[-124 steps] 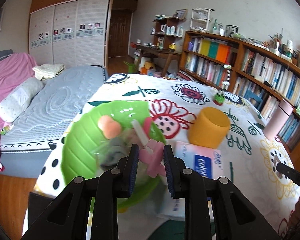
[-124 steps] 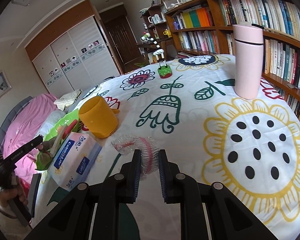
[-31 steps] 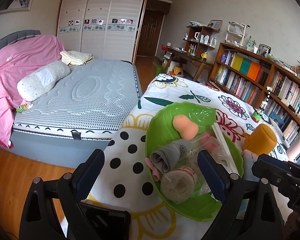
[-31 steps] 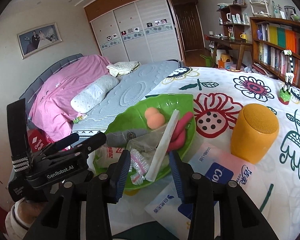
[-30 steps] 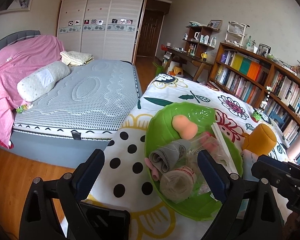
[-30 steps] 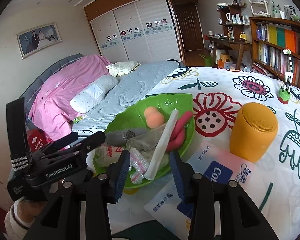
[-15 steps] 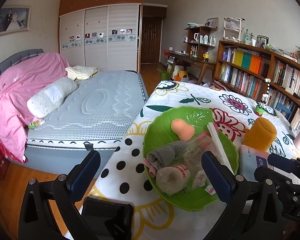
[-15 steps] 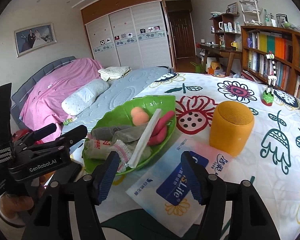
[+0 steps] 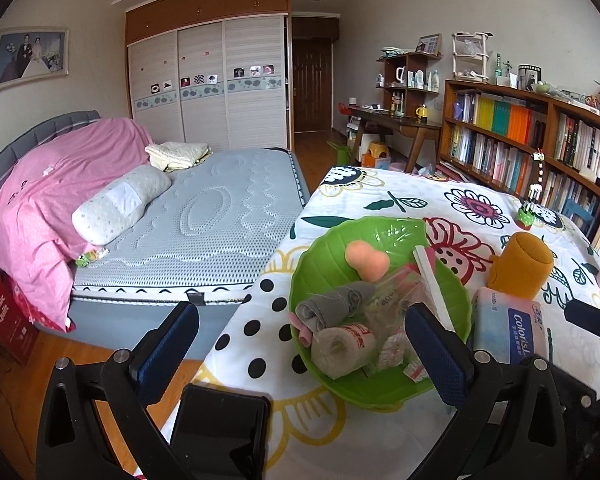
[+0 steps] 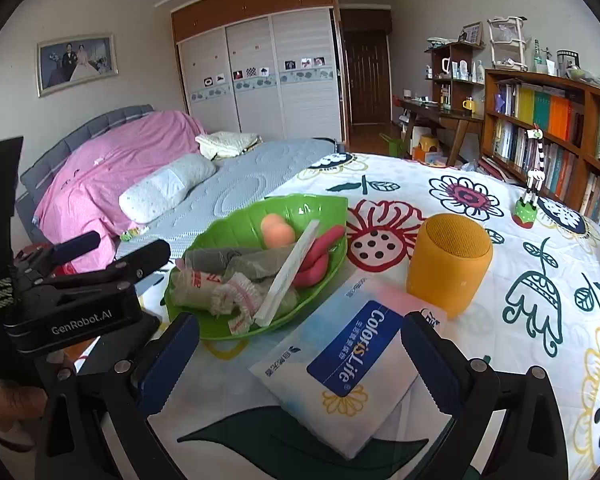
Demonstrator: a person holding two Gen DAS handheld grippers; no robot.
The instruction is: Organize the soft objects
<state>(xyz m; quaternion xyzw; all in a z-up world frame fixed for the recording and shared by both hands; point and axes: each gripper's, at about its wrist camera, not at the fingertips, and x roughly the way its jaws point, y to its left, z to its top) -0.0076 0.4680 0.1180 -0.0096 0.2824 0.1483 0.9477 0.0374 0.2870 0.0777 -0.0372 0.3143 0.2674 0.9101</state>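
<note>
- Sitting on the table [image 10: 500, 216], the green bowl [image 10: 236, 224] holds the soft things: a peach sponge [image 10: 277, 230], a gray cloth [image 10: 212, 258] and a white roll [image 9: 342, 347].
- The left gripper [image 9: 298, 354] has its fingers wide apart, holding nothing.
- The right gripper [image 10: 296, 356] is wide apart too, over a tissue pack [image 10: 340, 372].
- An orange cup [image 10: 448, 264] stands right of the bowl.

Bed [image 9: 204, 216]; wardrobe [image 9: 208, 84]; bookshelves [image 9: 540, 140]

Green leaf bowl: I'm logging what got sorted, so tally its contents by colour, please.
Peach sponge: 1
Grey cloth rolls: 2
Red-pink pieces: 2
White items (bandage roll, flat stick, frilly cap): 3
Total: 8
</note>
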